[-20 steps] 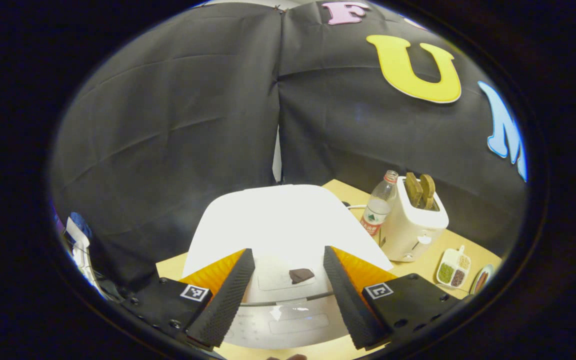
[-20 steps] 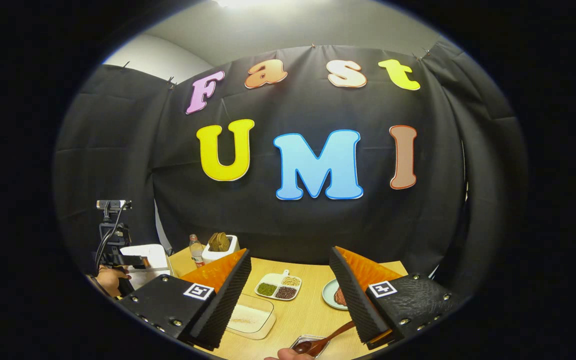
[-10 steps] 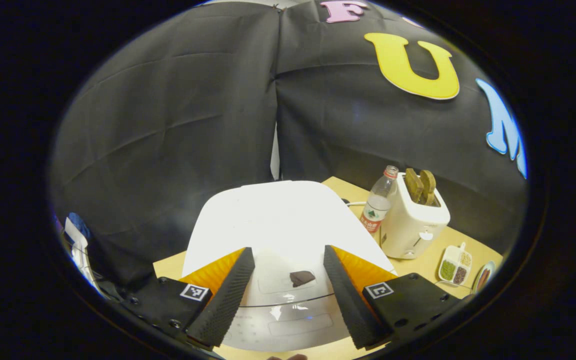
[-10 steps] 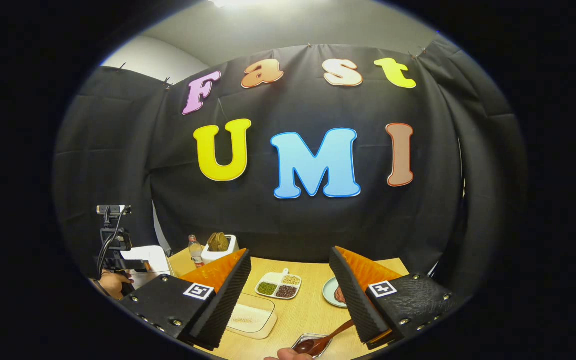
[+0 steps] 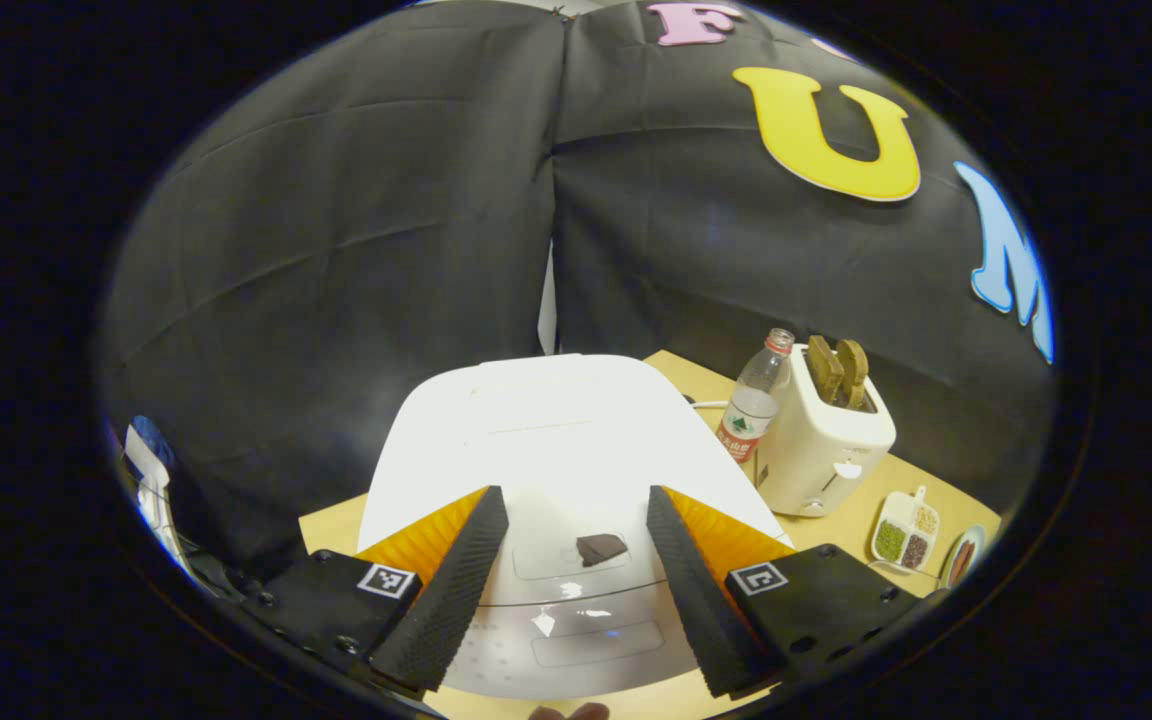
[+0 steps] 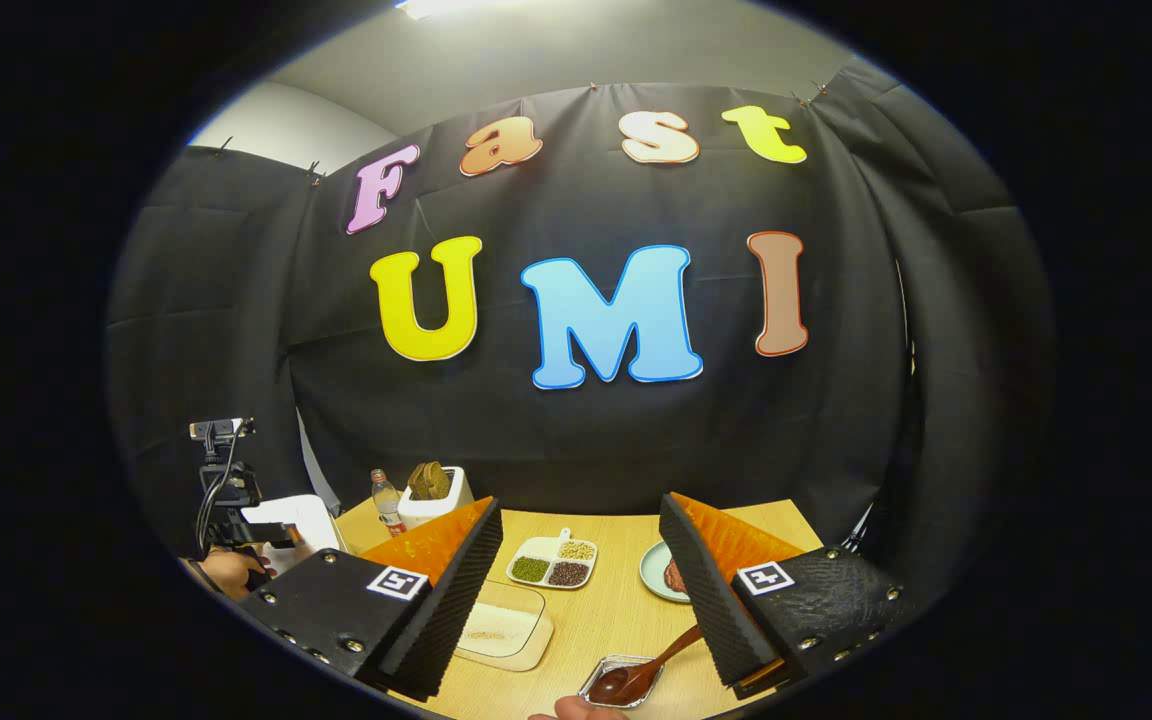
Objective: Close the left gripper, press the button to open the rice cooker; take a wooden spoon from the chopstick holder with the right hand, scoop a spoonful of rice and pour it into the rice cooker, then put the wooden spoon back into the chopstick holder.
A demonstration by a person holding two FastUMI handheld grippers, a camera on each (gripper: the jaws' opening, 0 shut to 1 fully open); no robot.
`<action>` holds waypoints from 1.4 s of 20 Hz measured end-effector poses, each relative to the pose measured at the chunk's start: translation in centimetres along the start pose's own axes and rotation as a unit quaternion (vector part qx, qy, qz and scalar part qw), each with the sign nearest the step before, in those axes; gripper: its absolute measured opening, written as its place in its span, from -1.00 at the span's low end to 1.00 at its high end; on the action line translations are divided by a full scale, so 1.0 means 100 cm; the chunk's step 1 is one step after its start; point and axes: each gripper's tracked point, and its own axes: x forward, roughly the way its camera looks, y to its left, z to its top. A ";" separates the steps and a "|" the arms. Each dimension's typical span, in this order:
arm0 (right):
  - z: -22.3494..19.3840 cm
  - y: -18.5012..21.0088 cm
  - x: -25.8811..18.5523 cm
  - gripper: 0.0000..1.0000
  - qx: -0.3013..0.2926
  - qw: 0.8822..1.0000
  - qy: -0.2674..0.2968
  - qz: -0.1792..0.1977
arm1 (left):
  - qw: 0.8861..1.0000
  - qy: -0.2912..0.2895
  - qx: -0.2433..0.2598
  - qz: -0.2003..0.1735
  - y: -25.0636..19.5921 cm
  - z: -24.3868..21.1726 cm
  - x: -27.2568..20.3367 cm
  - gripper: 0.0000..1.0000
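Left tongs (image 5: 576,590) are wide open w/ nothing in them, hovering right over the front of the white rice cooker (image 5: 561,440). Lid's down, and the cooker runs straight away from the tongs toward the booth wall. A small dark patch (image 5: 601,548) sits on the lid panel right btwn the two fingers. Off to the right of these tongs: a plastic bottle (image 5: 754,398) standing upright, just beside a white toaster (image 5: 826,450) w/ brown slices sticking out the top, then a divided dish (image 5: 904,530) w/ green and dark grains.

Right tongs (image 6: 581,600) also gaping, not holding anything. Left of them, far off, a hand (image 6: 226,572) on the other gripper by the cooker. Past the left finger, a clear container (image 6: 506,628) w/ a thin layer of rice on the table (image 6: 616,600). Straight ahead btwn the fingers is the divided dish, and a green plate (image 6: 658,572) w/ something reddish is half hidden by the right finger. Wooden spoon (image 6: 648,668): bowl resting in a small metal tray (image 6: 604,682) low btwn the fingers, handle slanting up-right toward the right finger. Can't tell if it touches it.
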 end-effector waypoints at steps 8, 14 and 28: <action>0.018 -0.011 -0.011 0.93 -0.001 1.000 -0.026 -0.008 | 0.992 -0.087 0.046 -0.082 -0.023 0.056 -0.049 0.95; 0.037 -0.019 -0.021 0.93 -0.011 0.998 -0.049 -0.028 | 0.969 -0.169 0.029 -0.179 -0.074 0.117 -0.154 0.94; 0.085 -0.014 -0.037 0.93 -0.006 0.994 -0.088 -0.064 | 0.909 -0.264 0.046 -0.318 -0.135 0.165 -0.348 0.99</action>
